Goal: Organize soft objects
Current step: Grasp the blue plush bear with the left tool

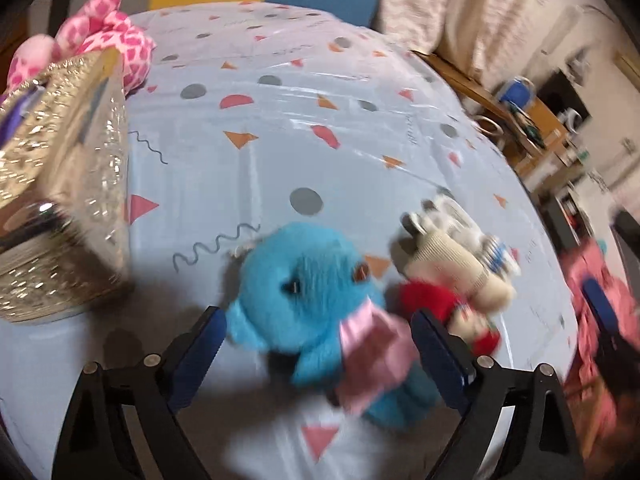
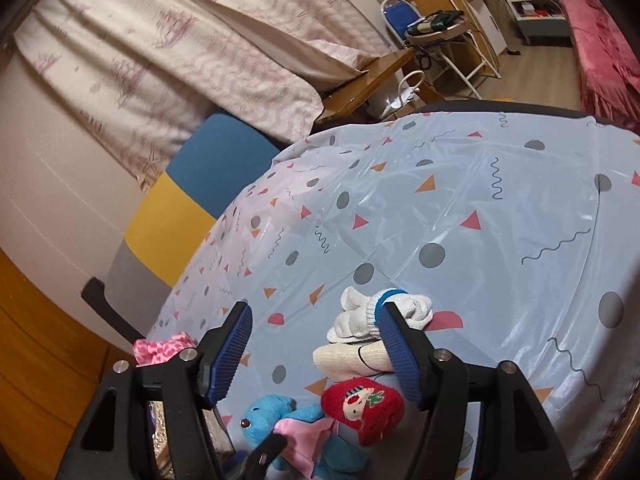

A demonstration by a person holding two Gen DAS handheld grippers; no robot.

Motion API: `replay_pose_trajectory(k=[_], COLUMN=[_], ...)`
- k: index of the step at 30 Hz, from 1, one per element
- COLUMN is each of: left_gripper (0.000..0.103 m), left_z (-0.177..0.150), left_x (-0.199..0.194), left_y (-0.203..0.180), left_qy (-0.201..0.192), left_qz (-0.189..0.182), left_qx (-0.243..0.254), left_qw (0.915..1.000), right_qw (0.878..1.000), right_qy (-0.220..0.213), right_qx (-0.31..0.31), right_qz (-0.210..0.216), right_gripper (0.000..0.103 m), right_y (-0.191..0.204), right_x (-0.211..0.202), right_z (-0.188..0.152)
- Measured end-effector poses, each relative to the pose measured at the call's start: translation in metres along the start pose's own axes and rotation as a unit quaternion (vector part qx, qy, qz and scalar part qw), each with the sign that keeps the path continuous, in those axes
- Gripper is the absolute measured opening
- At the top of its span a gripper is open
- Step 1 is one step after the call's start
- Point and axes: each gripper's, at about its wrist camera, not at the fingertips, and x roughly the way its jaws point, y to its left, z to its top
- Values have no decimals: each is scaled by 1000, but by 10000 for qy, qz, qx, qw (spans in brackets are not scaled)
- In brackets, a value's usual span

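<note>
Left wrist view blurred, my left tongs (image 1: 318,354) spread around one blue plush (image 1: 308,292), red sock (image 1: 430,300) half hidden, my right tongs (image 2: 316,354) released, two pale socks (image 2: 372,332) beyond.

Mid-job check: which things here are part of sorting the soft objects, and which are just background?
Part of the job:
- blue plush toy
- red knitted hat
- white socks
- beige sock
- pink spotted plush
- glittery container
- left gripper, open around the blue plush

Just background:
- curtain
- blue-and-yellow chair
- folding chair
</note>
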Motion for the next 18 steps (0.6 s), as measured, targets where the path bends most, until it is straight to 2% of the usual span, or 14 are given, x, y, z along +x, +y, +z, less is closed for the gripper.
replay_pose_trajectory(k=[1,3,5,8,11,14,18], left_gripper=[92,71,63,60,61,62,63], left_z=[4,9,9,-3,-16,-31,-58], left_x=[5,18,27,26,13,-3,-26], left_y=[0,-2,-2,3,11,22,44], left_qy=[-6,4,67,-13,-39,49,144], left_qz=[53,198,268,20,-60,-116,-168], left_qx=[-90,-161,-74,224,522,768,975], left_qw=[9999,9997,9996,9997,9986,9970,9950], right_qw=[10000,9999,9997,9987,9962,9957,9950], right_qy=[18,15,-63,-2,116,82,297], right_qx=[53,112,228,515,866,918,933], right_qz=[7,-10,-21,-19,-37,-128,-216], right_gripper=[69,69,69,69,69,69,69], right_y=[-1,-4,-8,-19,-32,-35,-37], right_x=[1,1,-1,3,7,6,14], right_z=[0,1,3,5,5,4,1])
